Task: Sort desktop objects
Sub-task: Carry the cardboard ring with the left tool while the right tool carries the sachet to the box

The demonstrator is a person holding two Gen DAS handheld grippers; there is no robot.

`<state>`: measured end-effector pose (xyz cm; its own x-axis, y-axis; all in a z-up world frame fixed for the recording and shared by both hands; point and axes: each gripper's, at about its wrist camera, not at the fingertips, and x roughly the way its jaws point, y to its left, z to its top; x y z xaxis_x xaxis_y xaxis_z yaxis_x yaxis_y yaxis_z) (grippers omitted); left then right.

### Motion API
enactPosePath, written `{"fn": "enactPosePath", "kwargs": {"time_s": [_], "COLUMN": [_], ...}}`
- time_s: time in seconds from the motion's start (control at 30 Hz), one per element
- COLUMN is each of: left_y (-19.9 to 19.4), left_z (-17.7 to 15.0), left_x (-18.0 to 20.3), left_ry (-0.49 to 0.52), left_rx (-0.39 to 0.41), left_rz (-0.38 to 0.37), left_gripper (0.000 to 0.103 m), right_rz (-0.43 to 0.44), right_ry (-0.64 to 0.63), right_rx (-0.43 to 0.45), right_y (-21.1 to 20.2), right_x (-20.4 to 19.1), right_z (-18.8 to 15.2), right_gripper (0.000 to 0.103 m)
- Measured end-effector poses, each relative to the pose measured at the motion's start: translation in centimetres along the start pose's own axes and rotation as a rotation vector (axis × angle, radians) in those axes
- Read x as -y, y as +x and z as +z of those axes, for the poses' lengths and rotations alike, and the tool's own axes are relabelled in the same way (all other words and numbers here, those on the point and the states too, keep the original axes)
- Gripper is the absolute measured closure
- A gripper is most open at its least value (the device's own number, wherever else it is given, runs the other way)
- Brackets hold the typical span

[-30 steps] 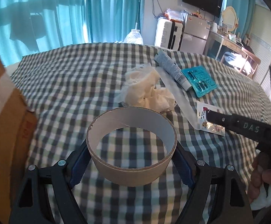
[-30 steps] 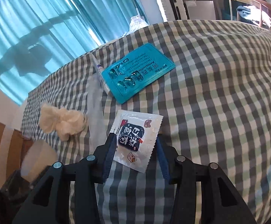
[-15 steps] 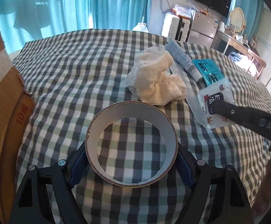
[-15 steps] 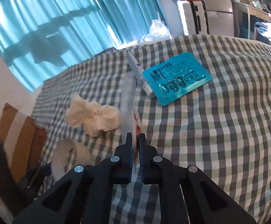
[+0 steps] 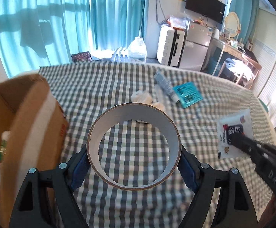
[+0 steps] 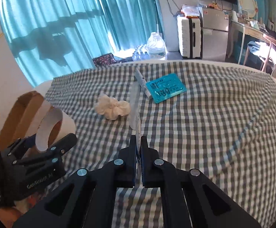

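Note:
My left gripper (image 5: 134, 157) is shut on a cardboard tape ring (image 5: 134, 146) and holds it in the air above the checked cloth, next to the cardboard box (image 5: 21, 125). The ring also shows in the right wrist view (image 6: 50, 129). My right gripper (image 6: 138, 142) is shut on a white snack sachet (image 6: 138, 121), seen edge-on; its printed face shows in the left wrist view (image 5: 233, 131). On the cloth lie a crumpled tissue (image 6: 113, 108), a grey tube (image 6: 141, 82) and a teal blister card (image 6: 165, 90).
The checked cloth (image 6: 214, 123) covers a bed-like surface. A clear plastic strip (image 6: 133, 102) lies beside the tissue. The open box (image 6: 21, 110) stands at the left edge. Beyond are curtains, a water jug (image 6: 156, 43), a suitcase and a fridge.
Both grippers have risen well above the cloth with their loads. The left gripper carried the ring up and toward the box. The right gripper closed on the sachet a second ago and lifted it.

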<state>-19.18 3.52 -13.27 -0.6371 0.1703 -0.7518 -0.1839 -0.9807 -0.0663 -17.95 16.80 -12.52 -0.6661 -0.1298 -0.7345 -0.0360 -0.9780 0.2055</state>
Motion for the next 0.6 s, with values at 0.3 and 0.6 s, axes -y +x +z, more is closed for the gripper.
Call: {"fn": "enactPosePath", "kwargs": {"time_s": [0.3, 0.6], "left_y": [-10.3, -15.4], "left_z": [1.3, 0.4], "left_x": [0.6, -1.1], "left_ry": [0.053, 0.059], "left_rx": [0.106, 0.12], "left_rz": [-0.008, 0.014], "left_gripper": [0.019, 0.019], "right_rz": [0.014, 0.073], "right_ry": [-0.049, -0.109], "right_rx": [0.114, 0.166], "right_y": [-10.5, -15.5], "right_x": [-4.5, -9.8], "right_z": [-0.9, -1.2], "right_gripper": [0.1, 0.1]}}
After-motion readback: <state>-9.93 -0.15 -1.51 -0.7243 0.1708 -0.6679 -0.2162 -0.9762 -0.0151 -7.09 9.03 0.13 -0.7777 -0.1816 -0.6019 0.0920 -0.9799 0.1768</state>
